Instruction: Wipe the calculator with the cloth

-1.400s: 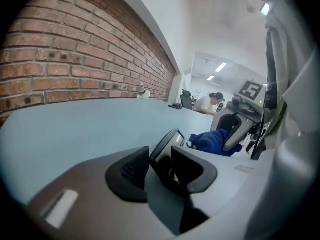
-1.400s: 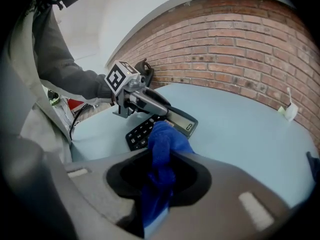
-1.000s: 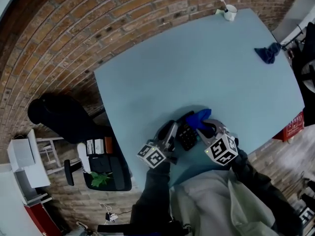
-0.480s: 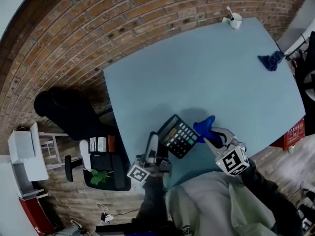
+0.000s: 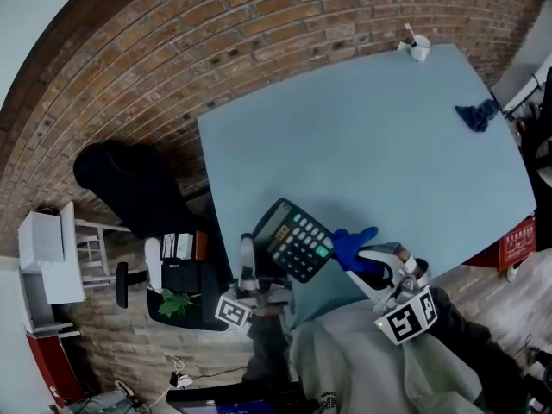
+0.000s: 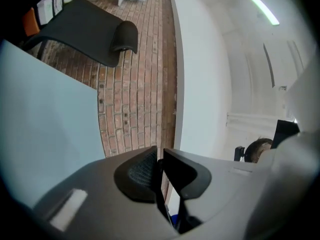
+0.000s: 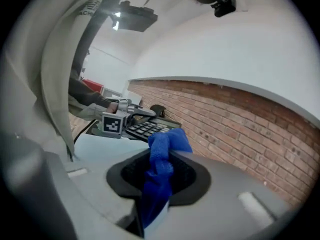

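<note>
Contents of the far white cup (image 5: 419,51) and key print on the calculator (image 5: 293,240), both too small.

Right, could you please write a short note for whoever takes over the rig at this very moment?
Left tool: shut on the calculator, gripping its edge, held tilted above the table.
Right tool: shut on the blue cloth, its free end beside the calculator's keys; contact unclear.
Done: both things picked up.
Left: wipe the key face, then set both down.
</note>
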Action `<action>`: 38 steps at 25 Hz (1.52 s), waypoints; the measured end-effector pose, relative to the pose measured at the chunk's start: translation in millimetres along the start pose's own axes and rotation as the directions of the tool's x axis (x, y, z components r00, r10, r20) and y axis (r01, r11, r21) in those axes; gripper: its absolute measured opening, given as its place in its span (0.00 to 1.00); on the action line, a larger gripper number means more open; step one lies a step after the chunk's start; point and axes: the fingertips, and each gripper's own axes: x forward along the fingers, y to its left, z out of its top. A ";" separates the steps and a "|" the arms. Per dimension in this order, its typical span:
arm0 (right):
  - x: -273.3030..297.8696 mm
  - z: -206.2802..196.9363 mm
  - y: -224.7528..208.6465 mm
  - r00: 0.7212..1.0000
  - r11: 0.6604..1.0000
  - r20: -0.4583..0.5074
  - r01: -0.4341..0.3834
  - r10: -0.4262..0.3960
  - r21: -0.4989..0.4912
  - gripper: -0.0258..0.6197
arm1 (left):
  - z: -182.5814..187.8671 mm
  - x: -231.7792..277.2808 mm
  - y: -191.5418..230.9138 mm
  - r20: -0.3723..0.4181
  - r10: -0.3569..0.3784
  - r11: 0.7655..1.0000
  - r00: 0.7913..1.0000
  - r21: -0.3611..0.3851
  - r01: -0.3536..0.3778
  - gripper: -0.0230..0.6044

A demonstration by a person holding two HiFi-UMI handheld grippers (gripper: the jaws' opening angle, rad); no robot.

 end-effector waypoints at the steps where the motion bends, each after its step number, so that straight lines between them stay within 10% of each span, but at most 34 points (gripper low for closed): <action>1: -2.7 6.8 11.0 0.999 0.999 0.019 -0.031 0.032 -0.041 0.19 | 0.7 -0.1 -4.3 0.016 -0.011 1.000 1.000 -0.009 0.011 0.10; 6: 13.1 37.3 81.9 0.972 0.956 0.080 -0.198 0.220 -0.216 0.18 | -32.3 10.2 -18.4 -0.075 -0.079 0.996 0.994 -0.043 0.076 0.10; 10: 8.4 32.4 72.0 0.980 0.966 0.088 -0.155 0.176 -0.206 0.18 | -31.7 6.5 -26.2 -0.062 -0.147 0.987 0.987 -0.076 0.143 0.10; 16: -3.0 12.0 -13.3 0.979 0.993 0.206 -0.026 0.002 0.113 0.18 | -28.0 5.9 -37.2 -0.111 -0.222 0.974 0.969 -0.063 0.216 0.10; 19: -3.2 -6.6 -33.9 0.962 0.890 0.271 -0.101 -0.027 0.445 0.18 | -39.0 -3.2 -28.9 -0.162 -0.221 0.975 0.962 -0.064 0.213 0.10; 23: -7.4 -32.3 -77.7 0.929 0.802 0.369 -0.197 -0.031 0.564 0.18 | -44.1 -16.1 -25.0 -0.172 -0.261 0.964 0.950 -0.098 0.247 0.10; 26: 24.8 -113.1 -79.9 0.987 0.745 0.147 -0.144 0.062 0.652 0.18 | -42.9 -22.3 -23.8 -0.163 -0.279 0.958 0.946 -0.110 0.263 0.10; 29: 60.0 -190.4 -34.0 0.947 0.793 -0.162 -0.130 0.276 0.595 0.19 | -44.9 -26.3 -20.3 -0.168 -0.283 0.957 0.944 -0.113 0.266 0.10; 31: 66.9 -201.6 -25.2 0.937 0.816 -0.236 -0.080 0.257 0.572 0.25 | -46.8 -26.4 -20.4 -0.171 -0.288 0.956 0.942 -0.116 0.271 0.10; 33: 63.6 -177.0 -36.4 0.975 0.746 -0.113 -0.070 0.192 0.662 0.29 | -47.0 -26.1 -21.1 -0.167 -0.293 0.954 0.941 -0.121 0.276 0.10; 35: 52.1 -126.4 -47.4 0.975 0.569 0.155 -0.218 0.157 0.793 0.31 | -46.1 -26.7 -22.1 -0.168 -0.302 0.951 0.938 -0.129 0.282 0.10; 38: 28.9 -49.1 -49.3 0.838 0.284 0.530 -0.543 0.127 0.790 0.31 | -48.0 -27.4 -24.4 -0.175 -0.326 0.941 0.929 -0.158 0.301 0.10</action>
